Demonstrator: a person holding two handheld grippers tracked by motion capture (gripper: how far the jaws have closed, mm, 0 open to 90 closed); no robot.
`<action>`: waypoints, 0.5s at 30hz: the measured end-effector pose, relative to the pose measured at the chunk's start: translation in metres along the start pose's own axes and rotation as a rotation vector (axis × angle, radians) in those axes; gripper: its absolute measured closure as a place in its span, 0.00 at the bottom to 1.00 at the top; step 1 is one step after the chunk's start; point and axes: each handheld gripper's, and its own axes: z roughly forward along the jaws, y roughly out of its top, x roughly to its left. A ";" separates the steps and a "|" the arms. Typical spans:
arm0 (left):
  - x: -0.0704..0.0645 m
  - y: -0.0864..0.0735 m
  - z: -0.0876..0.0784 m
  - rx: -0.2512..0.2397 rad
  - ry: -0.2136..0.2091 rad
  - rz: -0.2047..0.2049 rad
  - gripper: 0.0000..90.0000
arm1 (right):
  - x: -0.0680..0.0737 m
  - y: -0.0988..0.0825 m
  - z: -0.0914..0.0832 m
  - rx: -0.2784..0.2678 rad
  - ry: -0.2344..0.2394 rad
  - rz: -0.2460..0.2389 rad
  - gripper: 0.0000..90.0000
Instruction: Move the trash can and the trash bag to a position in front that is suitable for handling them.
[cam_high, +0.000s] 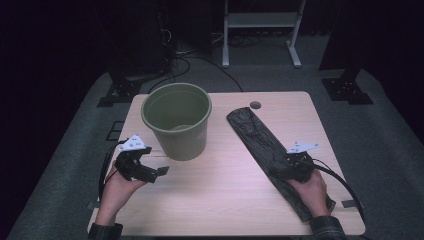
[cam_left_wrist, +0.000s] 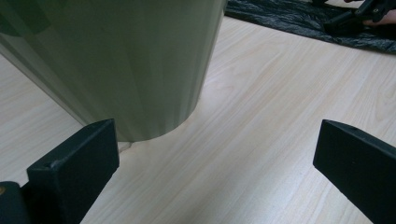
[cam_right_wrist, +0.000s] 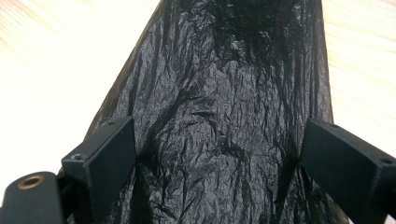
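Left tongs hovered low beside bin, jaws spread, gripping nothing; left gripper view caught ribbed bin wall meeting worktop. Right tongs sat over black bag, jaws spread astride crinkled plastic, not pinching. Bag lay flat, diagonal, right of bin. Room dark.

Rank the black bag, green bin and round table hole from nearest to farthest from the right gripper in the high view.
From the right gripper:
1. Black bag, directly beneath it on the table's right side.
2. Round table hole, near the far edge.
3. Green bin, left of centre.
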 end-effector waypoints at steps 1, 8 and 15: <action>0.001 0.002 -0.001 0.000 0.001 -0.004 0.00 | 0.000 0.000 0.000 0.000 0.000 0.000 0.10; 0.005 0.012 -0.010 0.001 0.009 0.002 0.00 | 0.000 0.000 0.000 0.000 0.000 0.000 0.10; 0.016 0.028 -0.019 -0.002 0.036 0.001 0.00 | 0.000 0.000 0.000 0.000 -0.001 0.002 0.10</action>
